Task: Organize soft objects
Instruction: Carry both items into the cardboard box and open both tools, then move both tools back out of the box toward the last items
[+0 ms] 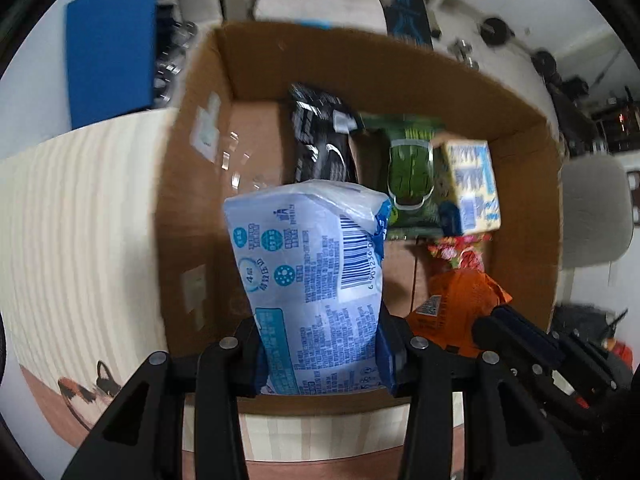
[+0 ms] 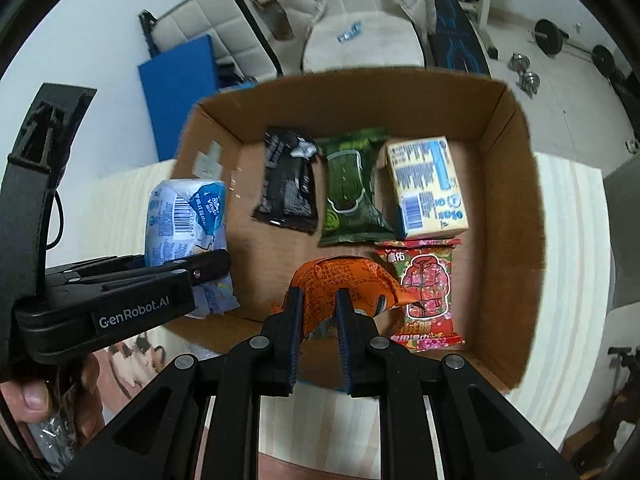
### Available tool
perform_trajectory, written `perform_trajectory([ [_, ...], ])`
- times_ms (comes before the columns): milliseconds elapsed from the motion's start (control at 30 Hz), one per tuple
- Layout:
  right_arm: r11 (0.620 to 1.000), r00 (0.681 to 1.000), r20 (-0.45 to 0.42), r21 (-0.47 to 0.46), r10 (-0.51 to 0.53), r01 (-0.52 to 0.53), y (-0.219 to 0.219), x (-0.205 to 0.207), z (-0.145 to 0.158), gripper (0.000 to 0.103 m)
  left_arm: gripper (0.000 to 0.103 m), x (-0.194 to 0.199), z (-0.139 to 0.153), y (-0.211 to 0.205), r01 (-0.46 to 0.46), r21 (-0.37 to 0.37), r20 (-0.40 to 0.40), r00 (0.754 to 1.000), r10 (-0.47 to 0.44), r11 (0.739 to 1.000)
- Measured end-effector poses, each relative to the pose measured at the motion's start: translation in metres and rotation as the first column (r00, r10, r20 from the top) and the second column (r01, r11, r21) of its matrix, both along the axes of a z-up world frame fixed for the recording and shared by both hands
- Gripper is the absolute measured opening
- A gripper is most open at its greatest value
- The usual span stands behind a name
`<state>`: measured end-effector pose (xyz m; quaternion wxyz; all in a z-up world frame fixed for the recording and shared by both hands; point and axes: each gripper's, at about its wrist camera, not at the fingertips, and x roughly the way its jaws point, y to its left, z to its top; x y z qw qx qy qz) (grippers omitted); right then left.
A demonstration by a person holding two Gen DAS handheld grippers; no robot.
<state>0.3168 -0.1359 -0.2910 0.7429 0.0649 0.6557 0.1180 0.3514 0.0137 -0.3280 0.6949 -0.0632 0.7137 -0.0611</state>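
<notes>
Mid-packing: left gripper (image 1: 320,356) clamped on blue tissue pack (image 1: 316,272) above cardboard box (image 2: 516,184), right gripper (image 2: 318,320) pinching orange packet (image 2: 340,280) inside; next, probably lowering each into bare floor, then releasing.

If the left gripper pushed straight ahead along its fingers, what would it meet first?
The left gripper, shut on the blue-and-white tissue pack, points into the cardboard box; likely the bare box floor, perhaps the black packet. Depth is unclear.
</notes>
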Motion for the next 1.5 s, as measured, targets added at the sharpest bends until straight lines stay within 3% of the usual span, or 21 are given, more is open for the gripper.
perform_trajectory([
  [100, 1.0, 0.999, -0.035, -0.016, 0.004, -0.005, 0.002, 0.005, -0.015, 0.019, 0.047, 0.005, -0.014, 0.001, -0.015, 0.004, -0.045, 0.999, 0.016, 1.0],
  [200, 0.998, 0.998, -0.064, -0.066, 0.016, -0.021, 0.004, 0.01, -0.027, 0.025, 0.061, 0.007, -0.017, 0.005, -0.028, -0.007, -0.045, 0.999, 0.028, 1.0],
  [233, 0.998, 0.998, -0.066, -0.068, 0.013, -0.018, 0.003, 0.01, -0.029, 0.03, 0.068, 0.008, -0.017, 0.006, -0.032, 0.001, -0.04, 0.999, 0.032, 0.999],
  [300, 0.996, 0.997, -0.074, -0.084, 0.009, -0.015, 0.002, 0.012, -0.031, 0.061, 0.075, 0.007, -0.015, 0.009, -0.036, 0.0, -0.04, 0.999, 0.036, 0.999],
  [400, 0.994, 0.997, -0.071, -0.109, -0.006, -0.001, -0.002, 0.014, -0.033, 0.07, 0.077, 0.007, -0.012, 0.009, -0.016, 0.025, -0.025, 1.0, 0.016, 1.0],
  [467, 0.993, 0.997, -0.075, -0.116, -0.011, 0.003, -0.004, 0.016, -0.033, 0.072, 0.091, 0.006, -0.009, 0.01, -0.011, 0.041, -0.012, 1.0, 0.011, 0.999],
  [567, 0.988, 0.997, -0.07, -0.157, -0.014, 0.002, -0.006, 0.016, -0.034, 0.09, 0.097, 0.005, -0.003, 0.017, -0.024, 0.052, 0.016, 1.0, 0.023, 0.998],
  [700, 0.985, 0.997, -0.068, -0.173, -0.02, 0.008, -0.009, 0.013, -0.033, 0.103, 0.099, -0.004, 0.013, 0.023, -0.033, 0.077, 0.074, 0.997, 0.028, 0.996],
  [1233, 0.983, 0.997, 0.058, -0.174, -0.046, 0.055, -0.009, -0.019, 0.023, 0.103, 0.099, -0.044, 0.087, 0.017, -0.074, 0.093, 0.262, 0.964, 0.048, 0.993],
  [1367, 0.989, 0.994, 0.089, -0.124, -0.069, 0.079, -0.014, -0.031, 0.038, 0.103, 0.099, -0.064, 0.103, 0.03, -0.148, 0.108, 0.299, 0.948, 0.11, 0.983],
  [1500, 0.984, 0.98, 0.109, -0.049, -0.165, 0.171, -0.036, -0.058, 0.045, 0.103, 0.099, -0.092, 0.089, 0.061, -0.286, 0.099, 0.276, 0.928, 0.25, 0.953],
])
